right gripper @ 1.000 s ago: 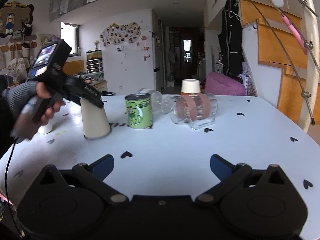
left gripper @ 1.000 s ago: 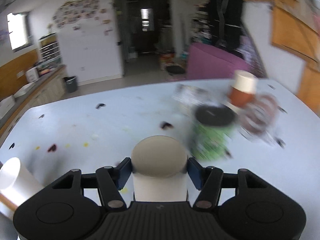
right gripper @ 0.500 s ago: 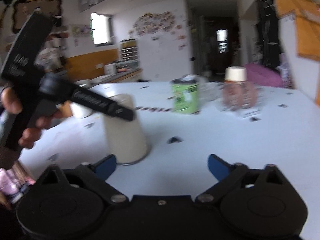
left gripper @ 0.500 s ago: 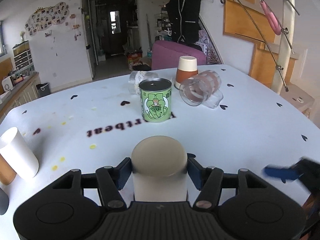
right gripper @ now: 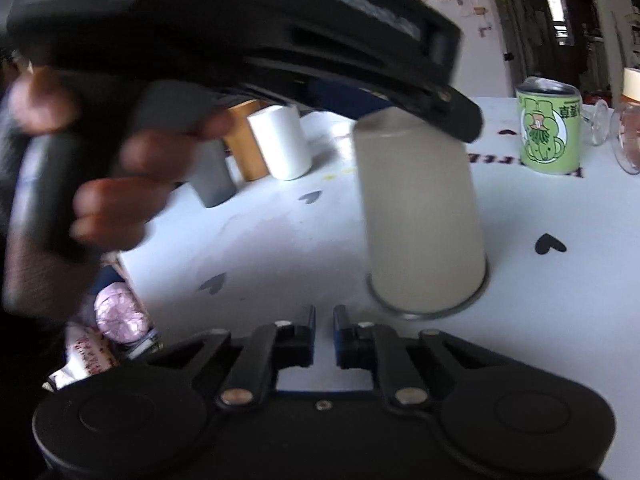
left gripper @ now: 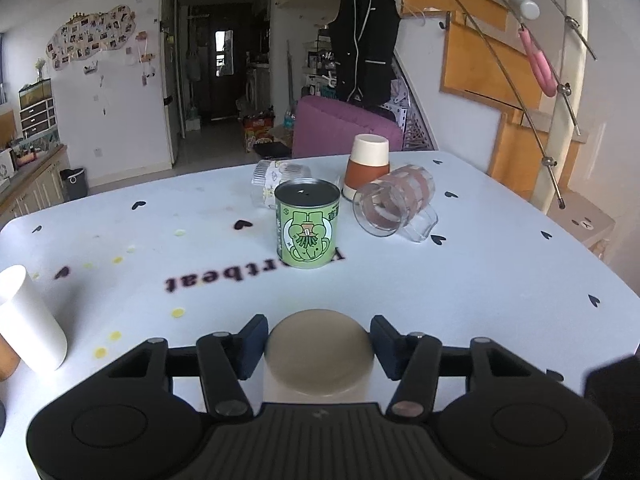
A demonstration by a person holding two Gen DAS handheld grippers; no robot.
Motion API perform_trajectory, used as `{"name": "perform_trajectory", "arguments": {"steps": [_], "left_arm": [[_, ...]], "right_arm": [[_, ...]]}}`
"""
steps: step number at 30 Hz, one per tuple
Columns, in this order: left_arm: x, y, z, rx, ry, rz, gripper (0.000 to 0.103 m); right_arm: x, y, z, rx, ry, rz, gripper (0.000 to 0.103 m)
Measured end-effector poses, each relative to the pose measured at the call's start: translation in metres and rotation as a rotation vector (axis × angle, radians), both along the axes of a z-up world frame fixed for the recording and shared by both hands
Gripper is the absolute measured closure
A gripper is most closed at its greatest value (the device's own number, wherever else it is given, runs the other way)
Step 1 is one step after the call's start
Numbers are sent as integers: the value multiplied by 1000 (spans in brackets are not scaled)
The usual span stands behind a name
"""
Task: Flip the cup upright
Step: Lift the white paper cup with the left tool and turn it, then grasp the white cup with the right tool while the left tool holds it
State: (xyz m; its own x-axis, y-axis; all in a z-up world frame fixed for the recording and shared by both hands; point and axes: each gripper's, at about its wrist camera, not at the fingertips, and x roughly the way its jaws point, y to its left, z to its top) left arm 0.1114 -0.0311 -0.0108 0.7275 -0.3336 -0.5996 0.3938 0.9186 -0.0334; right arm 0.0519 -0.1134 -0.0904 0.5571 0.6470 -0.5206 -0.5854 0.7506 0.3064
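Observation:
A beige cup (left gripper: 319,354) stands upside down on the white table (left gripper: 460,280), base up. My left gripper (left gripper: 319,342) is shut on the cup near its base, one blue pad on each side. In the right wrist view the same cup (right gripper: 420,216) stands mouth down with the left gripper's body above it. My right gripper (right gripper: 324,326) is shut and empty, just in front and left of the cup, apart from it.
A green can (left gripper: 307,229), a glass mug on its side (left gripper: 394,204), an inverted brown and cream cup (left gripper: 368,166) and a clear jar (left gripper: 276,176) stand beyond. White, orange and grey cups (right gripper: 280,142) stand at the left edge.
My right gripper has closed from wide open and swung left, close to the cup. My left gripper has kept its hold on the cup and turned to face the can.

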Motion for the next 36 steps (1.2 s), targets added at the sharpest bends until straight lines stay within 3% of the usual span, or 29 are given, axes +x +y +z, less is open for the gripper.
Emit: {"name": "perform_trajectory", "arguments": {"steps": [3, 11, 20, 25, 29, 31, 32, 33, 34, 36], "left_arm": [[-10, 9, 1, -13, -14, 2, 46], [-54, 34, 3, -37, -50, 8, 46], [-79, 48, -35, -73, 33, 46, 50], [-82, 53, -47, -112, 39, 67, 51], [-82, 56, -46, -127, 34, 76, 51], [-85, 58, -45, -144, 26, 78, 50], [-86, 59, -45, -152, 23, 79, 48], [-87, 60, -45, -162, 20, 82, 41], [-88, 61, -45, -167, 15, 87, 36], [-90, 63, -45, -175, 8, 94, 34]], "right_arm": [[7, 1, -4, 4, 1, -48, 99], [10, -11, -5, 24, 8, -103, 99], [13, -22, -8, -13, -4, -180, 93], [9, -34, -5, -31, -11, -208, 85], [6, -41, 5, -29, -26, -231, 77], [9, -49, 13, 12, 2, -236, 60], [12, -54, 18, 51, 35, -233, 53], [17, -57, 22, 89, 75, -231, 37], [24, -60, 26, 131, 130, -228, 28], [43, -62, 33, 194, 245, -203, 26]]}}
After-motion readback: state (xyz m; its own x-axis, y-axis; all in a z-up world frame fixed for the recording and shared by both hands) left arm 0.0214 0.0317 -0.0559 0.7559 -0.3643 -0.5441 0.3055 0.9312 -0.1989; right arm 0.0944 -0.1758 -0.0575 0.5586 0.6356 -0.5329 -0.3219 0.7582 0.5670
